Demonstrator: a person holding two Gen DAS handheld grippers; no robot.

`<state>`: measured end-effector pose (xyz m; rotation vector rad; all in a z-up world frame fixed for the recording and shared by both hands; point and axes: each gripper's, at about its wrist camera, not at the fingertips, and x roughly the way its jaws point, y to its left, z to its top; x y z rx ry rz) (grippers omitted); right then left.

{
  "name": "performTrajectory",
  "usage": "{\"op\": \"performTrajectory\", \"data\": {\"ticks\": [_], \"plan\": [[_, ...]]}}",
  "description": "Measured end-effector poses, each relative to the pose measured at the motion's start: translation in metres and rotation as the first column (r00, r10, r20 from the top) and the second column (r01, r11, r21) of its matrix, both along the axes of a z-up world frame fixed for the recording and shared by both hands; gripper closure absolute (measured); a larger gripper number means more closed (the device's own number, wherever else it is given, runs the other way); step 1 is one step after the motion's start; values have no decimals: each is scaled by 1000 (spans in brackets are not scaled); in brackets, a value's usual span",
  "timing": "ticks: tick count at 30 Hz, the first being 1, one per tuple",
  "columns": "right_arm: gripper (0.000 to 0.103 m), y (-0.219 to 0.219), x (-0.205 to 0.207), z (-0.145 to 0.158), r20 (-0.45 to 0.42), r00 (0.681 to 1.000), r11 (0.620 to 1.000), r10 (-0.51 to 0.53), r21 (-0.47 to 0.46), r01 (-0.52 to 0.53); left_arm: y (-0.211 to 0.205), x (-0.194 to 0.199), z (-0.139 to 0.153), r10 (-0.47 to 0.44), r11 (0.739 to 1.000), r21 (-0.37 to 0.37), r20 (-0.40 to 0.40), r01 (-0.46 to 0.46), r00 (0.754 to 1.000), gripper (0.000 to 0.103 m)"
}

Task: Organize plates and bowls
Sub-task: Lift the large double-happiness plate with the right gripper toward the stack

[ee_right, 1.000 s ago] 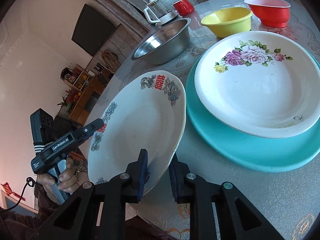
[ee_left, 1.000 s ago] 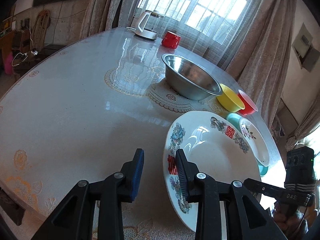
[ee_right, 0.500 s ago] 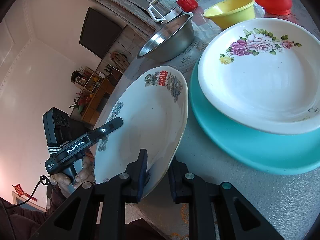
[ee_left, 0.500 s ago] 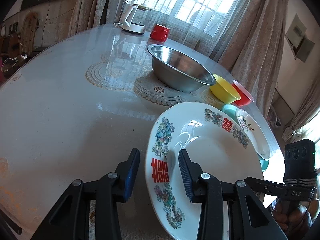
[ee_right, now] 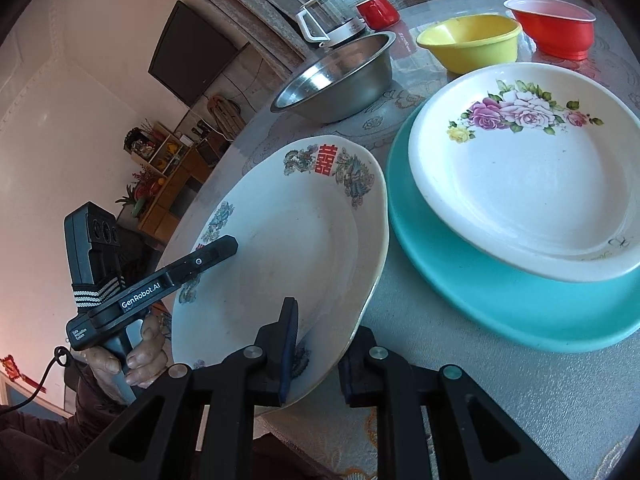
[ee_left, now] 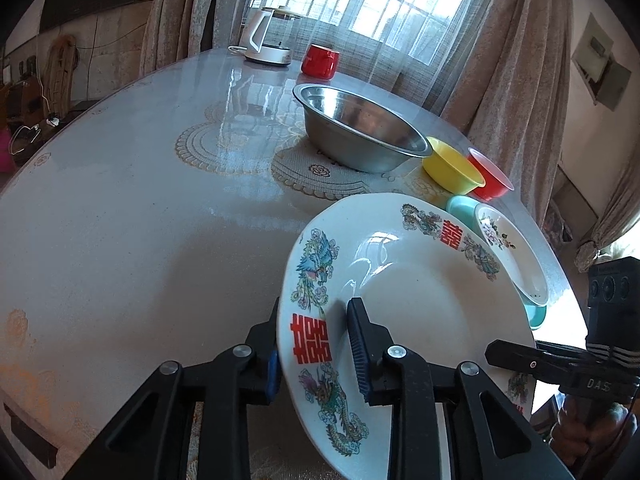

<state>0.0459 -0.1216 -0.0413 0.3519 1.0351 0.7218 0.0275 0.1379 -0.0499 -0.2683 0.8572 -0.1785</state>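
— Right, round table (ee_left: 132, 216) under a glossy cover, lace-pattern mats beneath. Behind it a barred window with sheer and beige curtains; off to one side a dark wall-mounted TV (ee_right: 196, 54) and a wooden shelf unit.

— And on the far edge?

— White electric kettle (ee_left: 269, 38) and red mug (ee_left: 320, 60), close together by the window. Nearer, a steel basin (ee_left: 358, 132), then a yellow bowl (ee_left: 452, 164) touching a red bowl (ee_left: 490, 178).

— Plates?

— Rose-printed white plate (ee_right: 532, 168) stacked on a teal plate (ee_right: 500, 292), flat on the table. Just beside them, tilted off the surface, a white plate with dragon, phoenix and red double-happiness marks (ee_left: 416, 304).

— Held by what?

— Gripped from both sides. Left gripper (ee_left: 316, 356) astride the rim at the red character, one finger under, one over, blue pads against the china; clamped on, as far as can be seen. Right gripper (ee_right: 316, 348) pinching the opposite rim, left pad on the face, right pad behind the underside.

— Hands?

— Left hand (ee_right: 132, 356) wrapped round its handle at the lower left of the right view, cable trailing. Right hand (ee_left: 592, 420) only partly visible at the lower right edge of the left view, under the black camera block.
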Motion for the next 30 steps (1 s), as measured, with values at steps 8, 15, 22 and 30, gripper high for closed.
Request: {"op": "performTrajectory", "data": {"ticks": [8, 15, 22, 30], "plan": [[85, 4, 0, 4, 10, 1000, 1000, 6, -22, -6, 2, -10, 1, -5, 1000, -9, -23, 5, 1000, 74], [84, 3, 3, 6, 20, 1000, 1000, 6, -26, -5, -3, -18, 6, -14, 1000, 8, 2, 14, 1000, 74], [84, 0, 1, 11, 41, 999, 1000, 4, -20, -3, -4, -24, 11, -29, 999, 13, 38, 29, 999, 74], [84, -5, -1, 24, 85, 996, 1000, 0, -26, 3, -12, -20, 23, -27, 1000, 15, 59, 26, 998, 74]]}}
